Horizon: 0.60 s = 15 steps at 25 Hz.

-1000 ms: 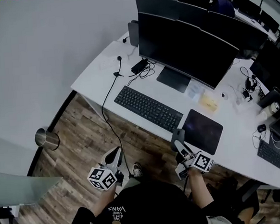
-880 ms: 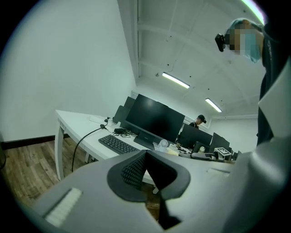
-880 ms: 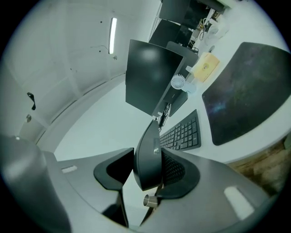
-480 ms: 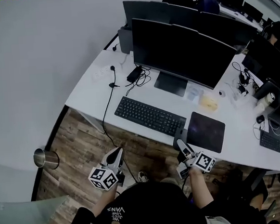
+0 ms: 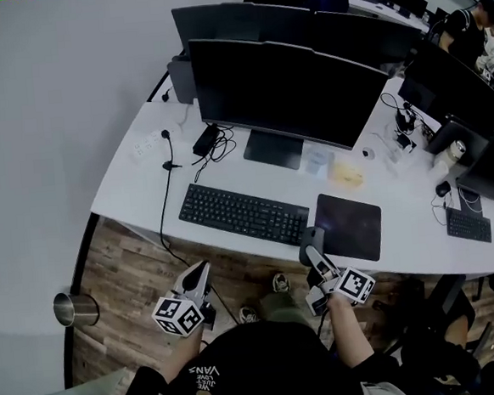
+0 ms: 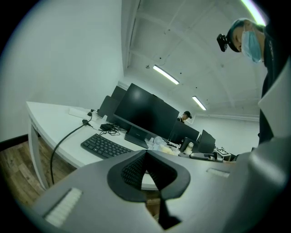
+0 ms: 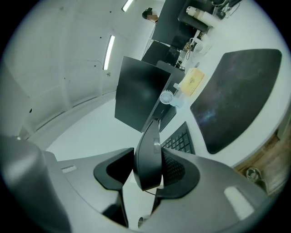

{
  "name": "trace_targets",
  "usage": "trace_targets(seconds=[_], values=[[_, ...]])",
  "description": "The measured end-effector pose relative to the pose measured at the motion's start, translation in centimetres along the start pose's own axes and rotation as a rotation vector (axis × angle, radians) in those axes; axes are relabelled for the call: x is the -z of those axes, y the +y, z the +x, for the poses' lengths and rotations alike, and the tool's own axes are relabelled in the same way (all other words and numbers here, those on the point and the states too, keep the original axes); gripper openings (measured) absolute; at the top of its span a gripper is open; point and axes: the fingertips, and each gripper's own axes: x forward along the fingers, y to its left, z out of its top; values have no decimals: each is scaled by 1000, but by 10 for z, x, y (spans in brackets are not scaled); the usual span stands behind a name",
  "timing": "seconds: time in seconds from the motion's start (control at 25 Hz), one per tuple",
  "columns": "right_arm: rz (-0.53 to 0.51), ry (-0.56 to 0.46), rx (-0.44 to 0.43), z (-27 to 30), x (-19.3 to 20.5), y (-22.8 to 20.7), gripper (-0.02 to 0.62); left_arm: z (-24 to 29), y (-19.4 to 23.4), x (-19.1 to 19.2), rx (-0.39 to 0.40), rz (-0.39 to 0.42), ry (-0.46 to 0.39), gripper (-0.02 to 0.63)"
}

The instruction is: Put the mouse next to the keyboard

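1. Black plastic mouse, in the head view, was clamped in the right gripper. It hovered at the front edge of the white desk, between the keyboard and the dark mouse pad. The left gripper hung off the desk, above the wooden floor.
2. Left gripper view: its jaws were pressed together with nothing between them. The keyboard lay ahead.
3. Right gripper view: the pads squeezed the mouse by its two flanks, and it stood on edge. It looked light and rigid with a smooth, probably slippery shell, so gripping the sides at its middle seemed the safest hold.
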Motion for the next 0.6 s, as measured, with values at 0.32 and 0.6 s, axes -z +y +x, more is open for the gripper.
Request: trace_targets(seconds=[0.32,0.6], values=[[103,-48,185,-8,-32,-54,179,68,-24,-3,92,30,52,2],[79,4,214,10,-58,-95,179,121,-36,-5,110,41,74,2]])
